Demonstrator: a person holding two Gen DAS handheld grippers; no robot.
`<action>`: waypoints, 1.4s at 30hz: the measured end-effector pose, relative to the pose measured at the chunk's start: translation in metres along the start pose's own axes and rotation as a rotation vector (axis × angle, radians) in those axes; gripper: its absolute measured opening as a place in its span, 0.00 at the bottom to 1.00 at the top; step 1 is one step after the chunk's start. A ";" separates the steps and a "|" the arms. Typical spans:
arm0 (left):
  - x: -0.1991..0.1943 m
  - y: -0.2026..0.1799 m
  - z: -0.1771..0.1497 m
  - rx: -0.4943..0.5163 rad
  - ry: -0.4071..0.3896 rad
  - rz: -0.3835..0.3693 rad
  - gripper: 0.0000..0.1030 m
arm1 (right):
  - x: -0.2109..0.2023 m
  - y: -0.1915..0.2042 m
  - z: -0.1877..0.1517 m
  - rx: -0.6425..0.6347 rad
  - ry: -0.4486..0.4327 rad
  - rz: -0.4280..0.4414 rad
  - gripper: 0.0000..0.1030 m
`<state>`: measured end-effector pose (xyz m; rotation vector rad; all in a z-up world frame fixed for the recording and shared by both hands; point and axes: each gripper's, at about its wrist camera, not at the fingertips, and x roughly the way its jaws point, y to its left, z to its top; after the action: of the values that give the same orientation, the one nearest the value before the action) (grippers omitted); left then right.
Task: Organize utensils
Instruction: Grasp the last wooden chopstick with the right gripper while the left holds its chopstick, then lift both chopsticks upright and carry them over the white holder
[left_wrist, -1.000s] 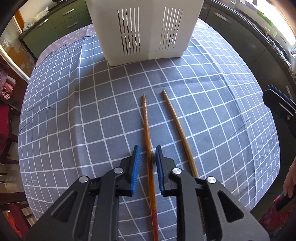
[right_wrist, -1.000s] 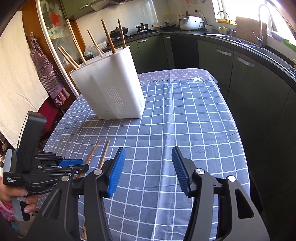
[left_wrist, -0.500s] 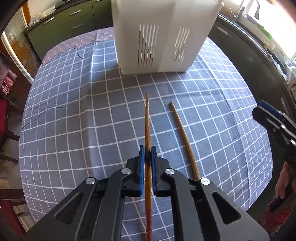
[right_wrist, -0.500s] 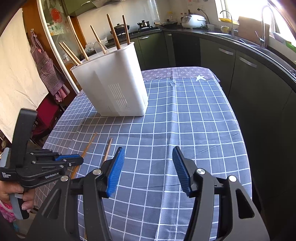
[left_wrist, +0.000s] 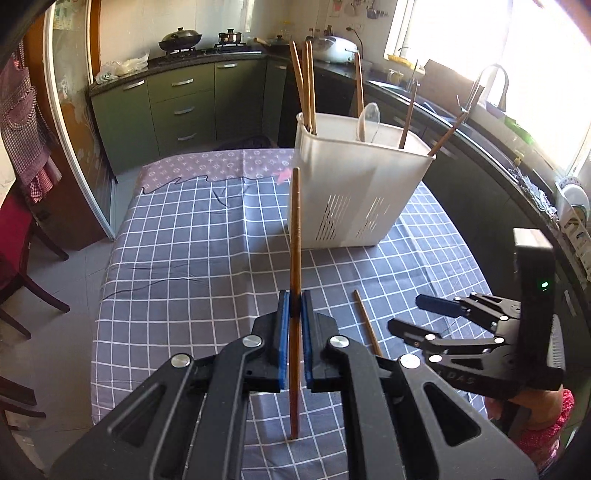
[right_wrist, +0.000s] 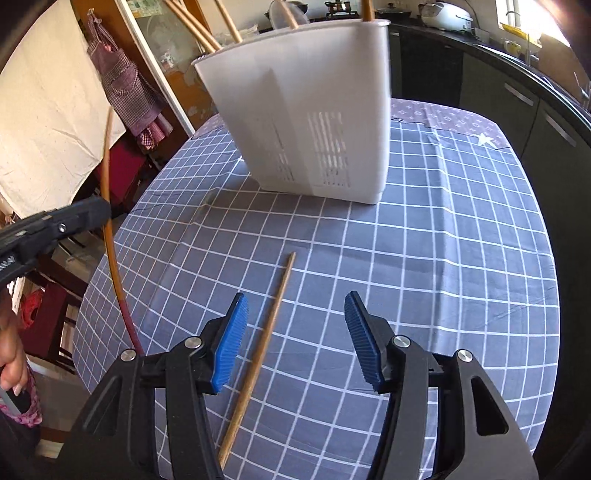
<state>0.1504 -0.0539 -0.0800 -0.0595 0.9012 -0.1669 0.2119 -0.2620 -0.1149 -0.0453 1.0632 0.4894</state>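
Note:
My left gripper (left_wrist: 295, 302) is shut on a long brown chopstick (left_wrist: 295, 229) and holds it clear of the checked cloth, tip pointing up toward the white slotted utensil holder (left_wrist: 354, 192). Several chopsticks and a spoon stand in that holder. A second chopstick (right_wrist: 266, 332) lies flat on the cloth. My right gripper (right_wrist: 295, 295) hangs open just above it, and the stick runs between the jaws, nearer the left pad, untouched. In the right wrist view the left gripper (right_wrist: 92, 210) with its raised chopstick (right_wrist: 107, 184) is at the left. The right gripper (left_wrist: 406, 312) also shows in the left wrist view.
The table (right_wrist: 461, 258) wears a grey checked cloth, with the holder (right_wrist: 314, 110) standing near its far end. Dark red chairs (left_wrist: 14, 258) stand along the left side. Green cabinets (left_wrist: 177, 107) and a dark counter (left_wrist: 480, 147) ring the back and right. A hand (right_wrist: 11, 354) grips the left tool.
The left gripper shut on the left chopstick and lifted it off the cloth, swinging its tip upward. The right gripper slid left and down over the other chopstick, staying open.

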 end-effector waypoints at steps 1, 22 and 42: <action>-0.003 0.000 0.000 -0.002 -0.014 -0.002 0.06 | 0.006 0.006 0.001 -0.014 0.015 -0.005 0.53; -0.022 -0.004 -0.009 0.037 -0.106 -0.010 0.06 | 0.047 0.037 -0.007 -0.102 0.076 -0.153 0.33; -0.024 -0.005 -0.009 0.055 -0.107 0.002 0.06 | 0.029 0.019 0.008 -0.026 0.035 -0.073 0.06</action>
<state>0.1279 -0.0549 -0.0665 -0.0167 0.7895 -0.1850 0.2219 -0.2321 -0.1317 -0.1158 1.0852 0.4375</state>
